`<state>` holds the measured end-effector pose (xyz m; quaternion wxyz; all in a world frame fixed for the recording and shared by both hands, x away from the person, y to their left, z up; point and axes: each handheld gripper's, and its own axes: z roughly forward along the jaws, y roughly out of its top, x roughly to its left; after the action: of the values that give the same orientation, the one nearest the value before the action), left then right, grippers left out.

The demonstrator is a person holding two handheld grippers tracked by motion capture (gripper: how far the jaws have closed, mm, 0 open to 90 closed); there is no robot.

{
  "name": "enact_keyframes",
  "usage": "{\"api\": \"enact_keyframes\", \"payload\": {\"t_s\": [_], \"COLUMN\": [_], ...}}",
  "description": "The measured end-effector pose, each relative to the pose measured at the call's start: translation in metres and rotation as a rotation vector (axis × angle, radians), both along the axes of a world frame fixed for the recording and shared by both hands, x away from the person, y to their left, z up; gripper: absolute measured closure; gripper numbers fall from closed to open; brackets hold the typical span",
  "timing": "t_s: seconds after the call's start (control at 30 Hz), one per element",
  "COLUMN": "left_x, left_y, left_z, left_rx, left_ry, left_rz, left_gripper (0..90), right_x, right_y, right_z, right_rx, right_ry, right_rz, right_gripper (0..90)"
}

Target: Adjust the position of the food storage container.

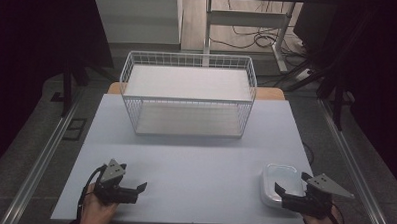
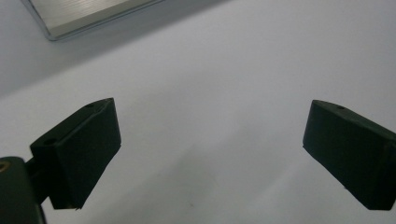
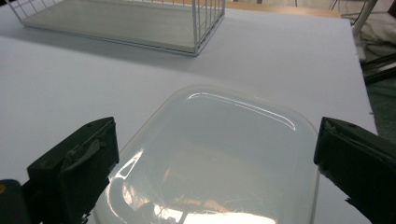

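So far nothing is lifted. High view: lidded container (image 1: 282,184) sits on the table (image 1: 194,162), right gripper (image 1: 290,187) just beside it, wire basket (image 1: 187,94) well apart. Left gripper view: left gripper (image 2: 210,149) gaping over bare table. Right gripper view: jaws spread wide beside the container's lid (image 3: 219,154), no grip yet.

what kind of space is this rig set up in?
Likely a lab or workshop data-collection station, not a home. A bare pale table holds only a white wire basket and a translucent plastic container, framed by metal rails, with loose cables on the floor behind and handheld grippers at the near edge.
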<state>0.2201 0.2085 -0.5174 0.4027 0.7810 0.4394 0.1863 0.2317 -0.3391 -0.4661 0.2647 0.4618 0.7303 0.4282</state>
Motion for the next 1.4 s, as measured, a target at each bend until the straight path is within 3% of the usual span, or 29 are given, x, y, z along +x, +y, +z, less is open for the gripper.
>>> {"api": "enact_keyframes", "payload": {"t_s": [0.17,0.2,0.4,0.57,0.77,0.87,0.9,0.93,0.97,1.0,1.03,1.07,1.1,1.13,1.23,1.27,1.4], "left_x": [0.000,0.000,0.002,0.002,0.003,0.003,0.003,0.003,0.003,0.003,0.003,0.003,0.003,0.003,0.003,0.003,0.003], "left_y": [0.000,0.000,0.003,0.005,0.004,0.004,0.004,0.005,0.005,0.006,0.006,0.006,0.006,0.006,0.006,0.006,0.007], "left_z": [0.000,0.000,-0.001,0.000,-0.001,-0.001,-0.001,-0.001,-0.001,-0.001,-0.001,-0.001,-0.001,-0.001,-0.001,-0.001,-0.001], "left_rx": [-0.016,-0.025,-0.056,-0.069,-0.069,-0.077,-0.077,-0.082,-0.082,-0.089,-0.089,-0.094,-0.094,-0.095,-0.095,-0.096,-0.101], "left_ry": [-0.020,-0.025,0.008,0.010,0.021,0.023,0.023,0.024,0.024,0.025,0.025,0.026,0.026,0.027,0.030,0.032,0.037], "left_rz": [0.000,-0.002,-0.010,-0.013,-0.020,-0.022,-0.022,-0.021,-0.021,-0.020,-0.020,-0.020,-0.020,-0.022,-0.023,-0.024,-0.025], "left_gripper": [3.5,3.3,3.2,3.1,3.1,3.1,3.0,3.1,3.1,3.1,3.1,3.2,3.2,3.2,3.2,3.2,3.3], "right_x": [-0.001,-0.001,0.001,0.004,0.001,-0.002,-0.002,-0.005,-0.005,-0.007,-0.007,-0.008,-0.008,-0.009,-0.008,-0.006,-0.005], "right_y": [-0.005,-0.007,-0.011,-0.012,-0.021,-0.033,-0.033,-0.039,-0.039,-0.042,-0.042,-0.045,-0.045,-0.048,-0.049,-0.047,-0.040], "right_z": [0.000,0.001,0.000,0.001,0.006,0.011,0.011,0.014,0.014,0.015,0.015,0.015,0.015,0.013,0.011,0.008,0.004], "right_rx": [0.001,-0.017,-0.009,0.021,0.017,0.008,0.008,0.007,0.007,-0.007,-0.007,-0.039,-0.039,-0.051,-0.080,-0.101,-0.148], "right_ry": [0.003,0.016,0.049,0.069,0.096,0.107,0.107,0.117,0.117,0.131,0.131,0.142,0.142,0.152,0.172,0.213,0.239], "right_rz": [-0.013,-0.016,0.000,-0.027,-0.040,-0.080,-0.080,-0.098,-0.098,-0.093,-0.093,-0.100,-0.100,-0.096,-0.110,-0.107,-0.104], "right_gripper": [0.0,0.0,0.0,0.0,0.0,22.6,22.6,41.6,41.6,57.8,57.8,74.2,74.2,86.2,89.3,89.4,89.5]}}
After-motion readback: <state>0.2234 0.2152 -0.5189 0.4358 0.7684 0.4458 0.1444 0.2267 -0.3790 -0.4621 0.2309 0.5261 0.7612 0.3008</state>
